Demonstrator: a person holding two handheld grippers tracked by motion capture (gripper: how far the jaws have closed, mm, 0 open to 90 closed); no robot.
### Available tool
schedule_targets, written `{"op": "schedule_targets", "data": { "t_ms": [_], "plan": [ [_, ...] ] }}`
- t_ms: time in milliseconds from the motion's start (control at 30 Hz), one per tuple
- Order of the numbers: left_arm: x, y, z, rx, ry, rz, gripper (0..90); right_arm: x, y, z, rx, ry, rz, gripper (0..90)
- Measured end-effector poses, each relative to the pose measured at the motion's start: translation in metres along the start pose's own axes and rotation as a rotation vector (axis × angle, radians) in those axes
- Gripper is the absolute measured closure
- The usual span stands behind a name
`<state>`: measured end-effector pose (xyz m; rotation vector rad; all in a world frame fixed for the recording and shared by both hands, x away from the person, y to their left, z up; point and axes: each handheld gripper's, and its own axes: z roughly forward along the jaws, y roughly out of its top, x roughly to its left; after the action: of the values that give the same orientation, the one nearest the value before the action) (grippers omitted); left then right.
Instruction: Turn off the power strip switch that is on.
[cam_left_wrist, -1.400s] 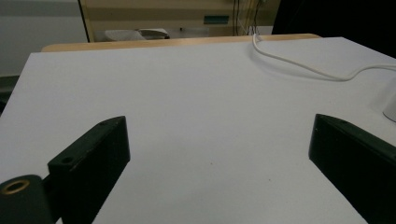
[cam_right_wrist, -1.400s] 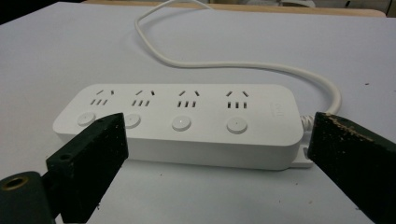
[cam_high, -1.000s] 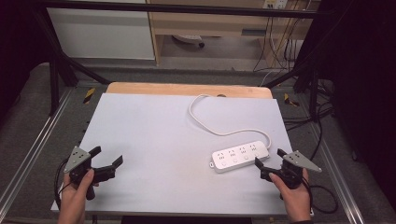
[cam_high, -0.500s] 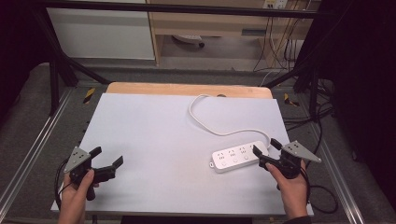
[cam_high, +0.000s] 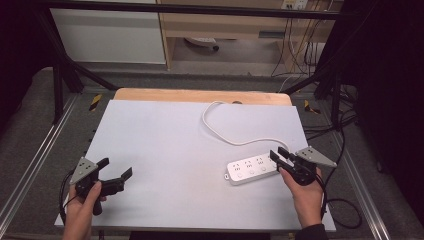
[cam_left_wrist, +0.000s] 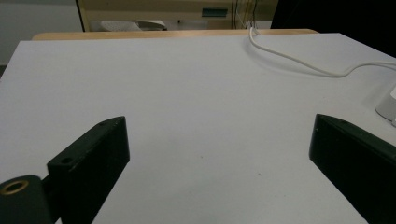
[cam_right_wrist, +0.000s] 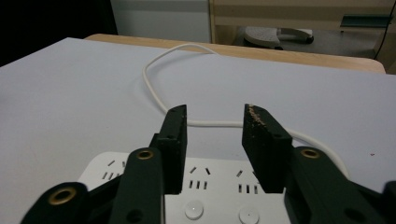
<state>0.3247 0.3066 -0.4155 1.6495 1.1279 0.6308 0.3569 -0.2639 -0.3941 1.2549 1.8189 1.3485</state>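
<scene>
The power strip (cam_high: 251, 170) lies near the right edge of the table (cam_high: 165, 145), its white cord (cam_high: 220, 131) looping toward the far edge. The right gripper (cam_high: 278, 156) hovers over the strip's right end, jaws parted and gripping nothing. Lower it squarely across the strip's narrow width, clear of the cord, before closing. The left gripper (cam_high: 116, 173) idles wide open near the front left corner.

Glossy white plastic power strip (cam_high: 251, 169) (smooth) on matt table (cam_high: 165, 140).
</scene>
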Motion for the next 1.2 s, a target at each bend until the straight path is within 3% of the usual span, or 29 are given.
{"op": "schedule_targets", "data": {
  "t_ms": [133,400,1200],
  "plan": [
    [0.0,0.0,0.0,-0.001,0.0,0.0,4.8,0.002,-0.002,0.005,0.005,0.019,-0.006,76.5],
    [0.001,0.0,-0.001,-0.002,0.003,-0.004,5.1,0.004,-0.006,0.011,0.041,0.036,-0.027,87.5],
    [0.003,0.0,-0.001,-0.002,0.004,-0.014,5.4,0.001,-0.023,0.023,0.15,0.039,-0.014,90.0]
  ]
}}
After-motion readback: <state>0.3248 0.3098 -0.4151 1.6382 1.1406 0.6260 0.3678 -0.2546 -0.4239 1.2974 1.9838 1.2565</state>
